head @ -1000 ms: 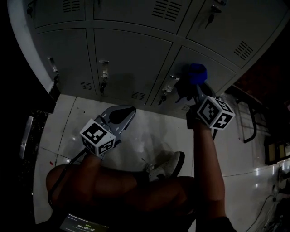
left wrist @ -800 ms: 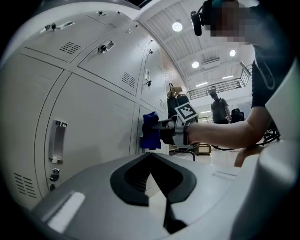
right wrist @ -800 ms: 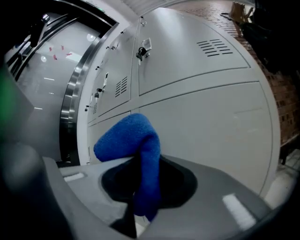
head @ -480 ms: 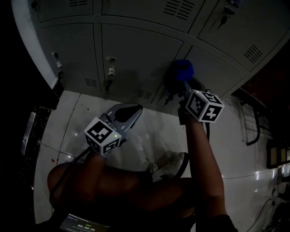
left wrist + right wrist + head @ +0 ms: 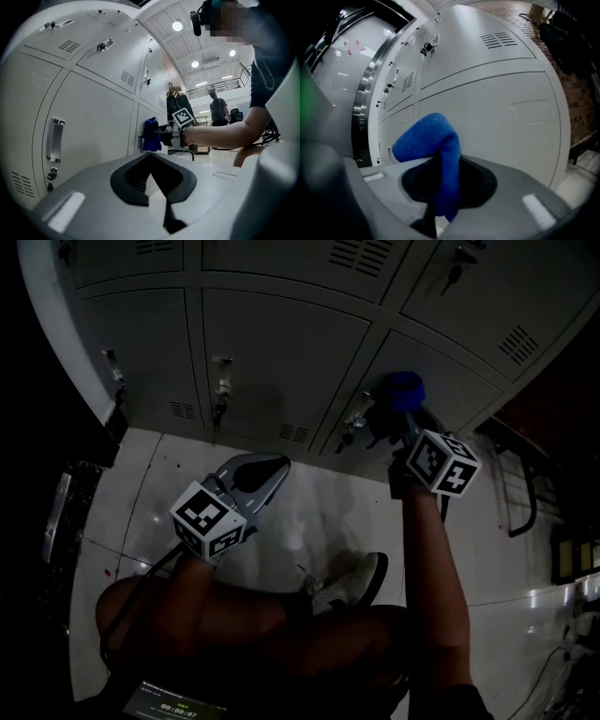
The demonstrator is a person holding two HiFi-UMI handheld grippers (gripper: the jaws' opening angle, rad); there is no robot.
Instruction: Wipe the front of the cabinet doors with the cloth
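Blue fuzzy cloth [image 5: 429, 140] — folded over, clamped in my right gripper [image 5: 408, 421] — rests against a shut grey cabinet door [image 5: 442, 367], low in the bank.

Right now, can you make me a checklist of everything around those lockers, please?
surface: grey locker doors, all shut.
job's things: blue cloth, held up at a lower door.
clutter: nothing seen.
grippers: right gripper shut on the blue cloth; left gripper shut, empty, away from the doors, above the floor.
cables: dark cable trailing from the left gripper.
surroundings: shiny white floor; the wearer's shoe; a person standing far off.
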